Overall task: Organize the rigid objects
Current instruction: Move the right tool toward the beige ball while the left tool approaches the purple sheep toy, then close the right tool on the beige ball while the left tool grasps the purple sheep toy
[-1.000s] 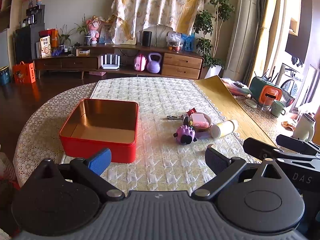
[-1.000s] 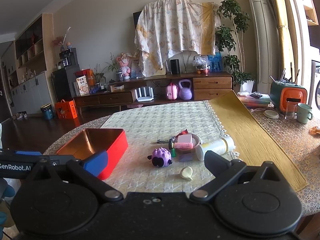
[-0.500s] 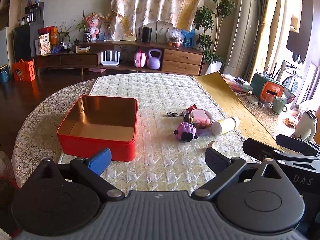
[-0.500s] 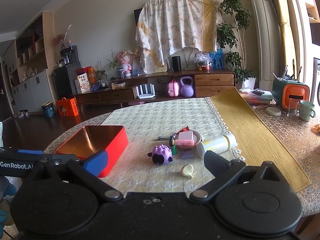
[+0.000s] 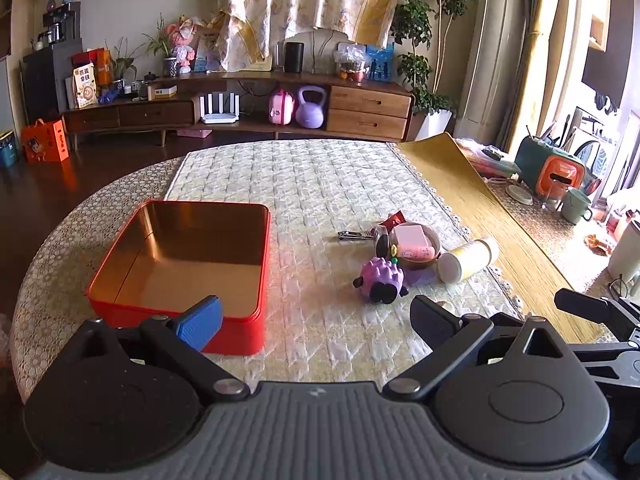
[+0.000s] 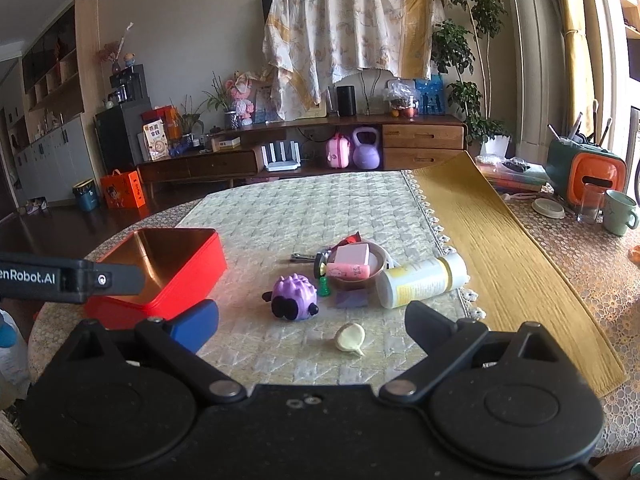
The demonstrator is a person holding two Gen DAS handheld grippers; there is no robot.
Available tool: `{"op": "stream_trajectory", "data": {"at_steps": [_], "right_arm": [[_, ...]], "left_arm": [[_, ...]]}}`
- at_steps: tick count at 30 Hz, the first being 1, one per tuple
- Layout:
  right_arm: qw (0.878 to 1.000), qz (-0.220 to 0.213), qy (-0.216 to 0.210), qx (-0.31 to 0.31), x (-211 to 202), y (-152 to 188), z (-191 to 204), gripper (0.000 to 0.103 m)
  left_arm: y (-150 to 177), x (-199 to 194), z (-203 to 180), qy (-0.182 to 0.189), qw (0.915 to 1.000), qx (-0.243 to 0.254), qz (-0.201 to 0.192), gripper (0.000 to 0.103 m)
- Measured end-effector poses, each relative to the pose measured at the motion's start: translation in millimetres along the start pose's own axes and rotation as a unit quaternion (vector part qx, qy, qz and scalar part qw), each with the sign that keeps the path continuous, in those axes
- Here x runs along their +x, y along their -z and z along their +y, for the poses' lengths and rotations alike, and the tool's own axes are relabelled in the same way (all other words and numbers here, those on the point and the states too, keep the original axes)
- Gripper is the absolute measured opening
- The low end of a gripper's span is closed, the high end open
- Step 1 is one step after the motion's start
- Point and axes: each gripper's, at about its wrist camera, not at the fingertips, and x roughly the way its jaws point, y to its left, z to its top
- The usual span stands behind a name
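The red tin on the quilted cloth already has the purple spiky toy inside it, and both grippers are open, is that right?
Not quite. The red tin is empty; the purple spiky toy lies on the quilted cloth beside it, as the left wrist view shows. The left gripper and right gripper are open.

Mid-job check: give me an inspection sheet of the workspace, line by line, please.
Surface: round table under a lace cloth, with a quilted cream runner and a yellow mat to the right.
Job's things: red tin open, nothing seen inside; purple toy, small bowl holding a pink box, nail clipper, green pawn, white bottle on its side, pale garlic-shaped piece, all loose on the runner.
Clutter: mug, glass and orange-green box at the table's far right.
Grippers: left gripper open, empty; right gripper open, empty, jaws just closing slightly.
Cables: nothing seen on the table.
Surroundings: sideboard, draped cloth, potted tree.
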Motion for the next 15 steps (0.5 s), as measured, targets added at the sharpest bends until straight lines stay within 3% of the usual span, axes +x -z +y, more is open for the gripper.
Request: {"op": "stream_trajectory", "data": {"at_steps": [8,15], "right_arm": [[0.999,0.041,0.007,0.000,45,2,-23,0.093],[0.996,0.088,0.002,-0.011,77,12,-29,0.083]], "left_arm": [[-16,52,-13,0.010,0.9994,0.003,0.032,0.101],[-21,104,-45,0.032,0.9965,0.046,0.061,0.101]]}}
